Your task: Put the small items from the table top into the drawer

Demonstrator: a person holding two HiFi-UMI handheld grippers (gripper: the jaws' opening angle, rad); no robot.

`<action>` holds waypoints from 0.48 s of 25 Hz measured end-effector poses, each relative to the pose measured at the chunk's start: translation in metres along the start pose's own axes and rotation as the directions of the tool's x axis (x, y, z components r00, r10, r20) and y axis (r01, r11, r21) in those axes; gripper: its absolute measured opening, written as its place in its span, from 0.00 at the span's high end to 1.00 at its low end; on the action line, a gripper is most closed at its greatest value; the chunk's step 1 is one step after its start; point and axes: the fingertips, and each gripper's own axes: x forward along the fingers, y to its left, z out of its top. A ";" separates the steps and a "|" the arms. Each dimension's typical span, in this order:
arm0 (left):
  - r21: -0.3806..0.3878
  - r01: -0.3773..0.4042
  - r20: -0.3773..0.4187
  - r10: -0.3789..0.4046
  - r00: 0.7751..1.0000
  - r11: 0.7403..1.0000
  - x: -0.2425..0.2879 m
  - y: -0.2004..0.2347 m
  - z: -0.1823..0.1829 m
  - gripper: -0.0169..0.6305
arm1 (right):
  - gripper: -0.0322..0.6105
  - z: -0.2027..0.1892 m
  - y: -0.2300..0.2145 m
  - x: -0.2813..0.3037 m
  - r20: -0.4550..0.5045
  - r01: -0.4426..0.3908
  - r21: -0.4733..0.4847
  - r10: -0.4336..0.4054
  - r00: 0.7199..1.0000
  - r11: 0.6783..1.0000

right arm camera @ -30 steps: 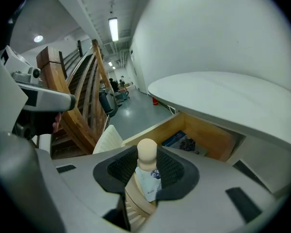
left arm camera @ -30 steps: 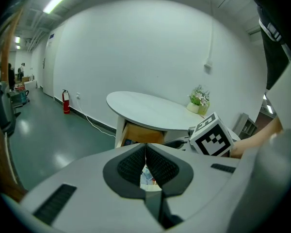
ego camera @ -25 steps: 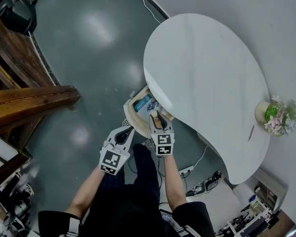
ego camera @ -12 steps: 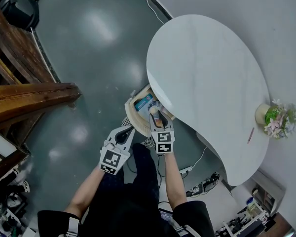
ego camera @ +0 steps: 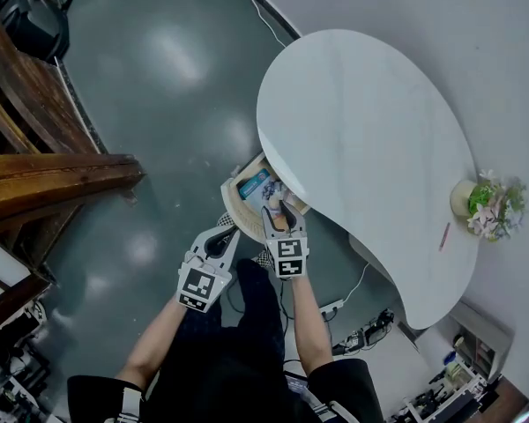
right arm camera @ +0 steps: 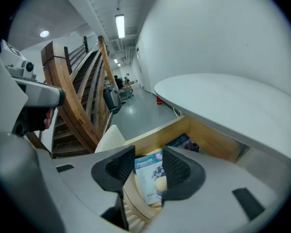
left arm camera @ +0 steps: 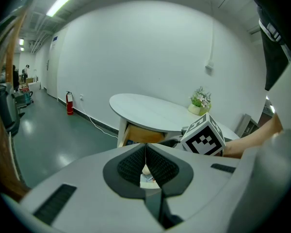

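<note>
drawer (right arm camera: 155, 133): pale wood, blue pkts (right arm camera: 148, 174)

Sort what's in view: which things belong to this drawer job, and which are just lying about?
Job: open drawer, blue packet and pale round item inside it, thin red item on the table.
Lying about: flower pot, wooden staircase.

Wooden staircase (ego camera: 57, 176), glossy grey floor (ego camera: 167, 86)

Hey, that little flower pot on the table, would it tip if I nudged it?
Probably tippy: the flower pot is small, with flowers bunched above its rim, so it looks top-heavy. It likely slides easily too, since the table top looks smooth.
</note>
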 end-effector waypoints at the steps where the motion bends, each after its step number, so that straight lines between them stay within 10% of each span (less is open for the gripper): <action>1: 0.003 0.001 0.006 -0.001 1.000 1.000 -0.001 -0.002 0.004 0.94 | 0.68 0.003 0.000 -0.004 0.009 0.002 -0.004 -0.002 1.000 1.000; 12: 0.089 0.040 0.080 -0.047 0.996 0.995 -0.030 -0.035 0.062 0.94 | 0.68 0.054 0.001 -0.084 0.111 0.073 -0.002 -0.072 0.991 0.997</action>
